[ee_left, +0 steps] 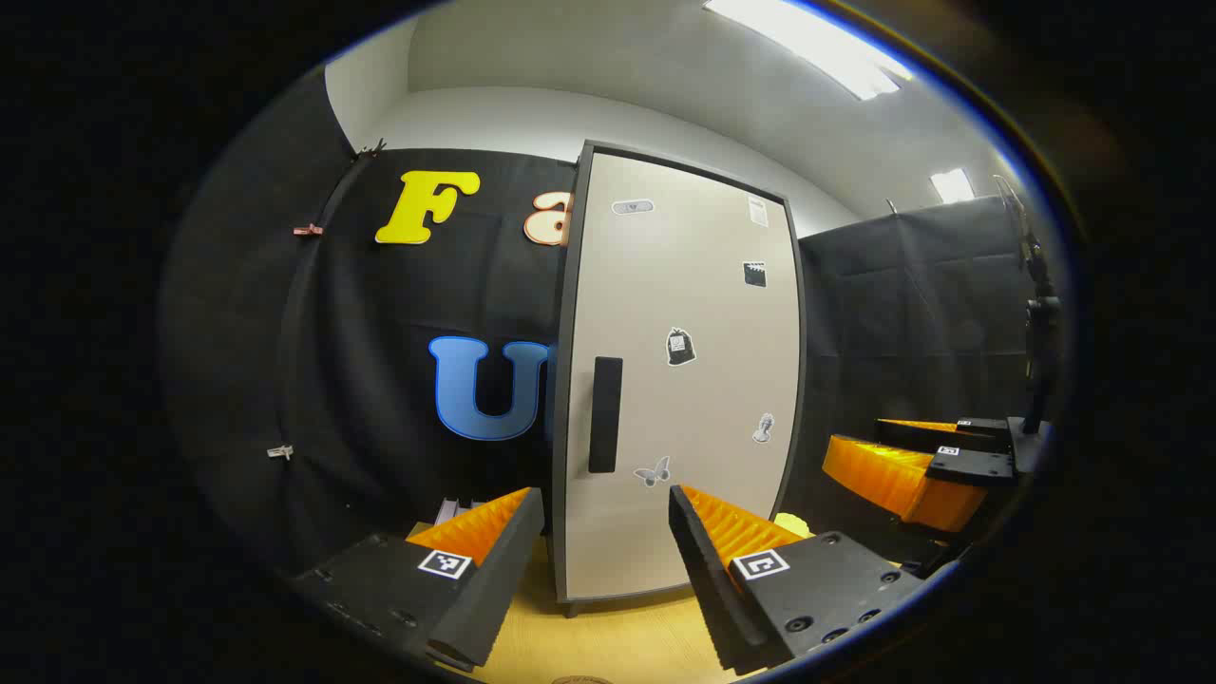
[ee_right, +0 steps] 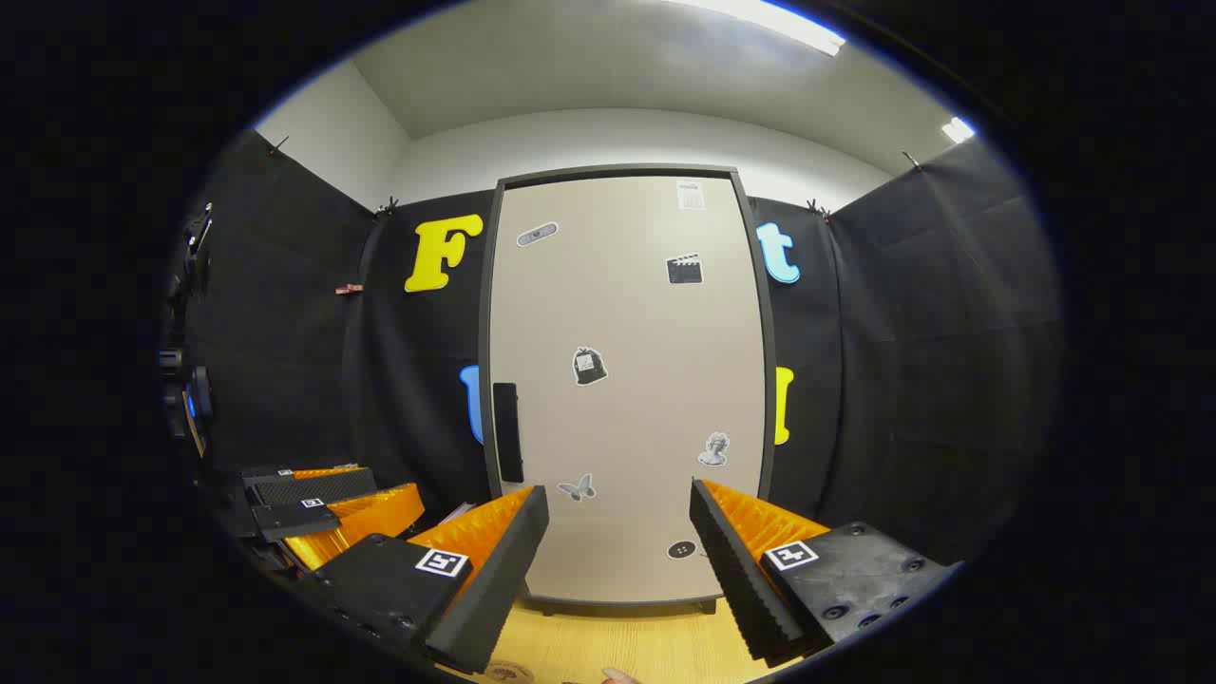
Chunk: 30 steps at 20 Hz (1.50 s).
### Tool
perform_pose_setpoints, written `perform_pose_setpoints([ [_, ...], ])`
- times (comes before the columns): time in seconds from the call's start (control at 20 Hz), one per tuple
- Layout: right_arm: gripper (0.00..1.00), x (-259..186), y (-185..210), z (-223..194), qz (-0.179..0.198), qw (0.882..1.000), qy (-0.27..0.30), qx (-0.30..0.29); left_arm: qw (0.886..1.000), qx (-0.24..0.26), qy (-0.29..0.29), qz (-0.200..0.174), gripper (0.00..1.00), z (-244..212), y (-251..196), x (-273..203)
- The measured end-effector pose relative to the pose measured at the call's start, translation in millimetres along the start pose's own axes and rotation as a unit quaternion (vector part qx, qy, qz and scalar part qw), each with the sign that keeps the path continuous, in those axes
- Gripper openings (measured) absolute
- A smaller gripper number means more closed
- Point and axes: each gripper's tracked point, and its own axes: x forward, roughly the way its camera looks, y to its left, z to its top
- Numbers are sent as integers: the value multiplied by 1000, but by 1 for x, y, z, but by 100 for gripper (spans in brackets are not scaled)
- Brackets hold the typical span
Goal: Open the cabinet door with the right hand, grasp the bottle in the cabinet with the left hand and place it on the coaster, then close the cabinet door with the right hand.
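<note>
A tall beige cabinet (ee_left: 684,380) stands on the wooden table, its door (ee_right: 627,380) closed, a dark vertical handle (ee_right: 508,432) at the door's left edge, also seen as the handle (ee_left: 605,415) in the left gripper view. Whatever is inside is hidden behind the door. My left gripper (ee_left: 608,527) is open, a short way in front of the door's lower part, with nothing between its fingers. My right gripper (ee_right: 619,532) is open too, facing the door's lower middle. The right gripper (ee_left: 921,465) shows off to the right in the left gripper view, and the left gripper (ee_right: 323,508) at the lower left of the right gripper view.
Several small stickers dot the door. The wooden tabletop (ee_right: 646,646) runs under the cabinet. A small yellow-green object (ee_left: 790,522) lies by the cabinet's right foot. Black cloth walls close in behind and on both sides. A dark stand (ee_left: 1040,313) rises at the far right.
</note>
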Motion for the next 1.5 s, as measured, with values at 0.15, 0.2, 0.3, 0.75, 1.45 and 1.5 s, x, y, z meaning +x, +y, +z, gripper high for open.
perform_pose_setpoints([
  [0.15, 97, 0, 2, 0, 3, 1000, 0, 4, 1000, 3, -1, 1, 84, 1, 2, 1],
  [0.2, 97, 0, 3, -1, 4, 1000, 1, 6, 1000, 3, 0, 0, 84, 1, 1, 1],
  [0.3, 97, 1, 4, -2, 3, 1000, 3, 9, 1000, 4, -1, -2, 84, 1, 1, 2],
  [0.75, 97, 4, 10, -5, 9, 1000, 6, 11, 1000, 0, 1, -1, 84, -1, 6, 6],
  [1.45, 97, 50, 81, -14, 49, 999, 4, 22, 999, 17, -9, 29, 84, 2, 72, -17],
  [1.5, 97, 56, 88, -13, 50, 998, 2, 24, 999, 21, -9, 34, 84, 3, 80, -21],
])
